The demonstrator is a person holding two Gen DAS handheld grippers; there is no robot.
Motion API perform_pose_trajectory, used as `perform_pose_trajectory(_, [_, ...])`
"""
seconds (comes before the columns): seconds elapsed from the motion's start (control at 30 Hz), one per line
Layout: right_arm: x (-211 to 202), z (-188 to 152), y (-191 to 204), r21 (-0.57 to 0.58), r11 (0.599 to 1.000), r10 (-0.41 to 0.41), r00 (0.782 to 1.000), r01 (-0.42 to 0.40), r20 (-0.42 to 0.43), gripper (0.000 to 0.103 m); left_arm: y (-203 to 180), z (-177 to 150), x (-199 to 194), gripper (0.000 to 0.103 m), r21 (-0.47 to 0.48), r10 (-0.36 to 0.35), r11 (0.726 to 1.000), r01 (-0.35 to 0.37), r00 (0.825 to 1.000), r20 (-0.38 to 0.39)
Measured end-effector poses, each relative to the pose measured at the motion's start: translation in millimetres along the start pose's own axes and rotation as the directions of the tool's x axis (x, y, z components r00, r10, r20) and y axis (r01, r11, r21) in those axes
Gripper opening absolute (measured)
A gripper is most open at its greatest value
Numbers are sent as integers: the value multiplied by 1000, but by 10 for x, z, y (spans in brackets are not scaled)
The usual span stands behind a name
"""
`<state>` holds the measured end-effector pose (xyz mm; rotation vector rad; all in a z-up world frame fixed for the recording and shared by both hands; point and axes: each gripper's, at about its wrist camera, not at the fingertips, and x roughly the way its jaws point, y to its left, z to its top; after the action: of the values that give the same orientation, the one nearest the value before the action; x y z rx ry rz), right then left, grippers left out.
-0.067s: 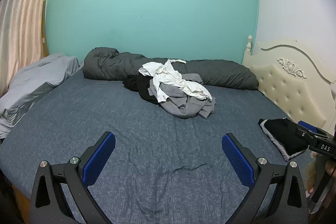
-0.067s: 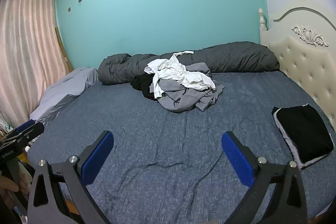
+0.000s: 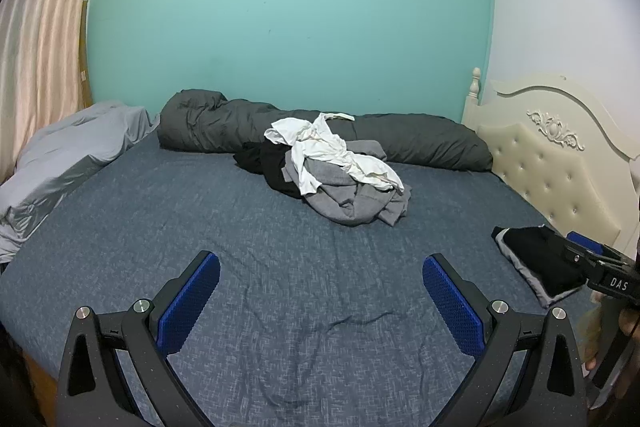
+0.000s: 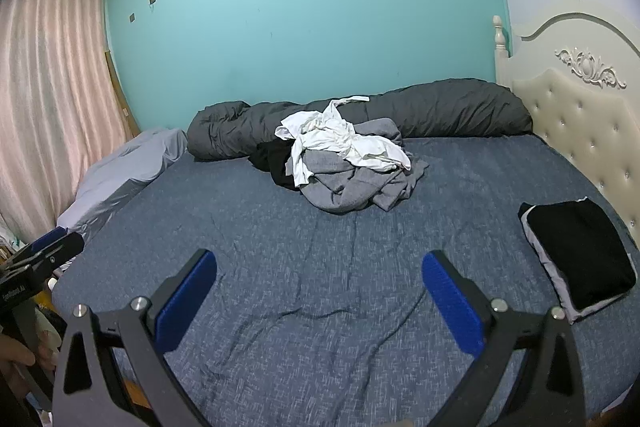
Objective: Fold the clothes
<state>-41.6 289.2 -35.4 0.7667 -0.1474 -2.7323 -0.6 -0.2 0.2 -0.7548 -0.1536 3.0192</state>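
Okay, both my tongs stand wide apart, nothing between them: left gripper [image 3: 320, 291] and right gripper [image 4: 320, 287] over the blue bedsheet [image 3: 248, 227]. Pile of clothes [image 3: 336, 171], white, grey, black, sits at 12 o'clock against the rolled dark duvet [image 3: 420, 143]. Folded black garment [image 4: 580, 259] at 3 o'clock by the headboard [image 4: 580, 131]; maybe grey underneath, hard to tell.
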Motion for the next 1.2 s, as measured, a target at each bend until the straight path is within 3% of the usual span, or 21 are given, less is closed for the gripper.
perform_pose_trajectory(0.43, [6, -4, 7, -13, 1000, 1, 1000, -1, 5, 103, -138, -44, 29, 103, 15, 18, 1000, -18, 1000, 4])
perform_pose_trajectory(1.2, [39, -15, -41, -4, 1000, -11, 1000, 11, -9, 103, -47, -71, 45, 103, 6, 0, 1000, 0, 1000, -4])
